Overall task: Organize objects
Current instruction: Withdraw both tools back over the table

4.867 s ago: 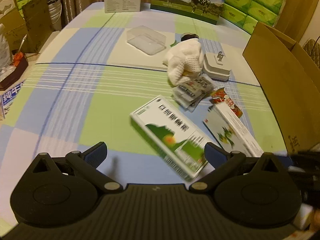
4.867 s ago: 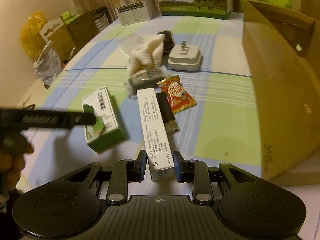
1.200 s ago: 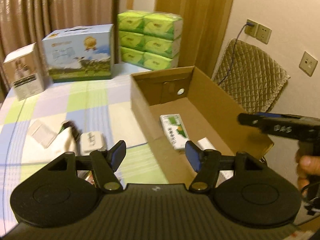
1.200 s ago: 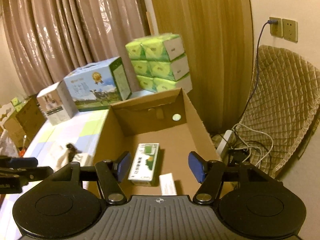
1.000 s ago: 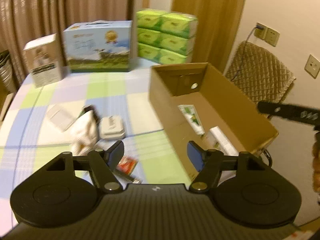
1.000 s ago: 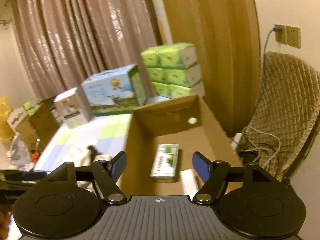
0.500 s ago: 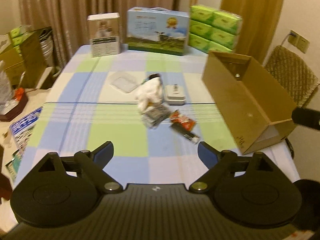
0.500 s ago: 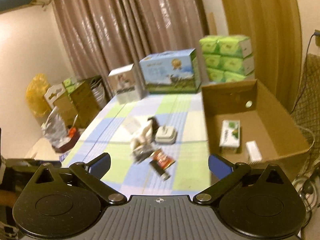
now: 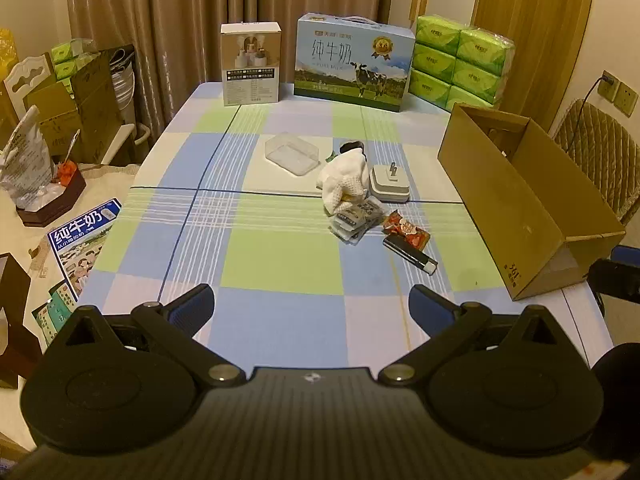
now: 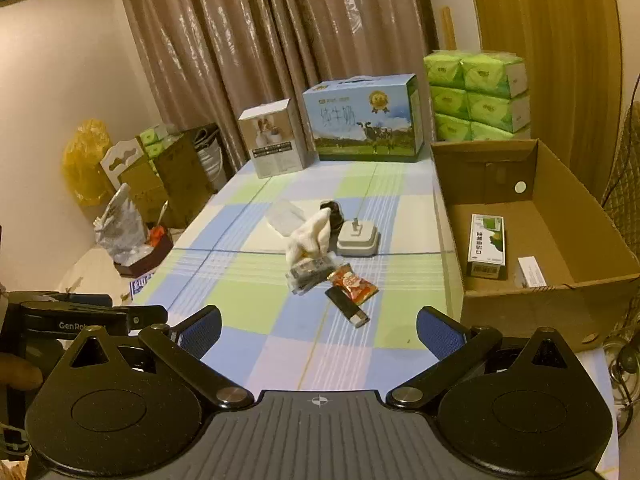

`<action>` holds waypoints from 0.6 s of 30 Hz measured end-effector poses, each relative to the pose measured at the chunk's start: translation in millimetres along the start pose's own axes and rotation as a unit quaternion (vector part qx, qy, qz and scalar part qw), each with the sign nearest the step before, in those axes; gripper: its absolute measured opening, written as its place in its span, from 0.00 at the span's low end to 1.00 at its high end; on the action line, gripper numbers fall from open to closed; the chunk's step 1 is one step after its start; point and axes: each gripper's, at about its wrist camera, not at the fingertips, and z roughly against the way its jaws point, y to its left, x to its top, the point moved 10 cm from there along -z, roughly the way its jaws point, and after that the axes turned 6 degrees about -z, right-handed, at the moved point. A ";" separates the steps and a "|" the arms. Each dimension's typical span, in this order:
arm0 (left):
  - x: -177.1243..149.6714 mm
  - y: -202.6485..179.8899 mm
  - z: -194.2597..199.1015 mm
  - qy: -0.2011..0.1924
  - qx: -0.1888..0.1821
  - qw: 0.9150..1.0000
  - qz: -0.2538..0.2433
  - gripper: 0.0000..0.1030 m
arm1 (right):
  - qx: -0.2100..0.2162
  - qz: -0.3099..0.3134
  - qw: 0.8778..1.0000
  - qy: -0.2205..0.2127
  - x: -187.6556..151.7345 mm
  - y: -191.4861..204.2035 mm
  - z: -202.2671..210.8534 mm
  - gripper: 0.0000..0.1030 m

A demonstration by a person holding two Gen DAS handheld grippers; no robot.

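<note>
My left gripper (image 9: 310, 304) hangs over the near edge of the checked tablecloth (image 9: 280, 256), its jaws opening with nothing between them. My right gripper (image 10: 318, 326) is open and empty beside it. Mid-table lie a white cloth (image 9: 346, 184), several sachets (image 9: 354, 216), a red snack packet (image 9: 406, 230), a black stick (image 9: 410, 255), a grey-white case (image 9: 390, 184) and a clear plastic tub (image 9: 292, 154). At the right stands an open cardboard box (image 10: 548, 296); a green-and-white box (image 10: 486, 246) and a white box (image 10: 530, 272) lie inside.
At the table's far end stand a milk carton (image 9: 352, 64), a small appliance box (image 9: 250, 64) and stacked green tissue packs (image 9: 460, 60). A quilted chair (image 9: 596, 152) is behind the cardboard box. Boxes, bags and leaflets crowd the floor at the left (image 9: 80, 236).
Both views swung from the cardboard box back toward the table. Both grippers' jaws spread wider. The two boxes once on the table now lie in the cardboard box.
</note>
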 end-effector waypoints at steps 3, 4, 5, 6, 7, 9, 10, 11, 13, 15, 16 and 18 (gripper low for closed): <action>-2.0 0.9 -0.7 0.001 0.001 1.000 -0.001 0.99 | 0.000 0.002 1.000 0.003 -2.6 1.7 -1.5 0.98; -2.4 0.9 -1.0 0.002 0.001 1.000 -0.001 0.99 | 0.000 0.003 1.000 0.004 -3.1 2.0 -2.6 0.98; -2.7 1.5 -1.5 0.002 0.001 1.000 0.000 0.99 | 0.000 0.004 1.000 0.005 -4.0 2.1 -2.9 0.98; -3.1 1.8 -2.3 0.003 0.001 1.000 0.000 0.99 | 0.001 0.006 1.000 0.006 -4.8 2.2 -3.8 0.98; -3.5 1.9 -3.1 0.003 0.000 1.000 0.000 0.99 | 0.000 0.006 1.000 0.007 -5.4 1.8 -5.0 0.98; -4.2 1.8 -4.9 0.004 0.000 1.000 0.000 0.99 | -0.001 0.006 1.000 0.010 -7.7 1.2 -7.5 0.98; -4.2 1.8 -6.4 0.005 -0.001 1.000 0.000 0.99 | -0.002 0.005 1.000 0.012 -8.7 0.3 -9.6 0.98; -4.5 2.5 -7.4 0.006 -0.002 1.000 0.000 0.99 | -0.002 0.005 1.000 0.013 -9.3 0.2 -11.3 0.98; -4.0 3.0 -11.0 0.008 -0.003 1.000 -0.001 0.99 | -0.004 0.007 1.000 0.016 -11.2 -0.2 -15.1 0.98; -2.8 4.4 -15.8 0.010 -0.003 1.000 -0.003 0.99 | -0.005 0.011 1.000 0.018 -13.3 0.6 -20.4 0.98; -2.1 5.1 -18.8 0.012 -0.004 1.000 -0.004 0.99 | -0.006 0.014 1.000 0.020 -14.4 0.8 -23.2 0.98; -0.2 6.5 -25.7 0.014 -0.006 1.000 -0.009 0.99 | -0.006 0.020 1.000 0.023 -16.9 1.2 -31.0 0.98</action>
